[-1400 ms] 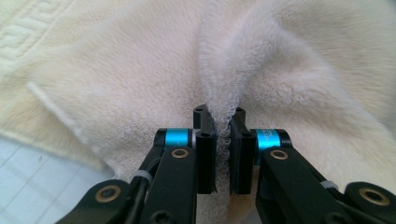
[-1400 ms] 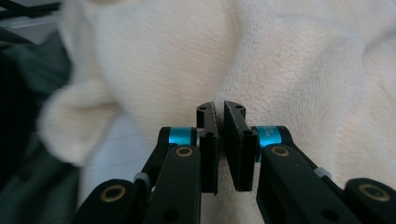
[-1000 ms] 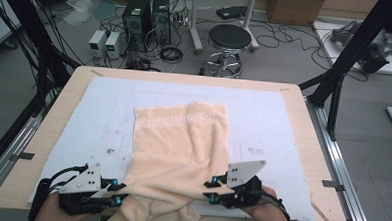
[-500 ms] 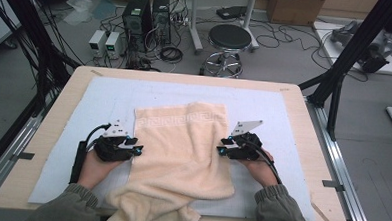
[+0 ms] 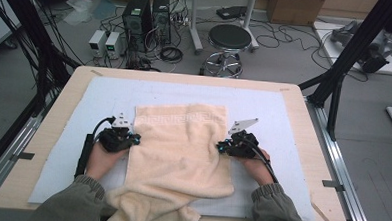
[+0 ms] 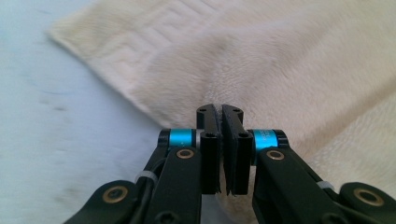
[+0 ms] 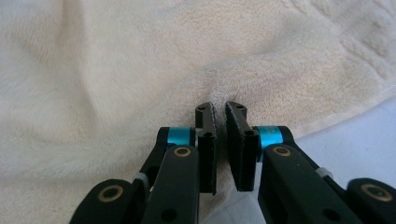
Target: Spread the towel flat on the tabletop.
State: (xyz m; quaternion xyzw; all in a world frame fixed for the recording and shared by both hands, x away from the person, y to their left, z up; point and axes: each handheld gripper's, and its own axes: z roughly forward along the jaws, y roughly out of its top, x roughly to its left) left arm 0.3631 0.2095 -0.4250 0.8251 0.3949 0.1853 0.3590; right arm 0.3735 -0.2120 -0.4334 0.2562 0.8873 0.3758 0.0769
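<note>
On the white mat [image 5: 293, 125] lies the towel [image 5: 180, 150], near end hanging off the table; left gripper [image 5: 131, 137] and right gripper [image 5: 226, 147] have just closed, each pinching a side edge; folding step looks underway; next, lift both together evenly.

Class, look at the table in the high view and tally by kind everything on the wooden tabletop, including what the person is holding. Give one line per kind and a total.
Cream towel: 1
Pale blue-white mat under the towel: 1
Hand-held tongs: 2, the left tongs and the right tongs, each pinched on a side edge of the towel
Total: 4
</note>
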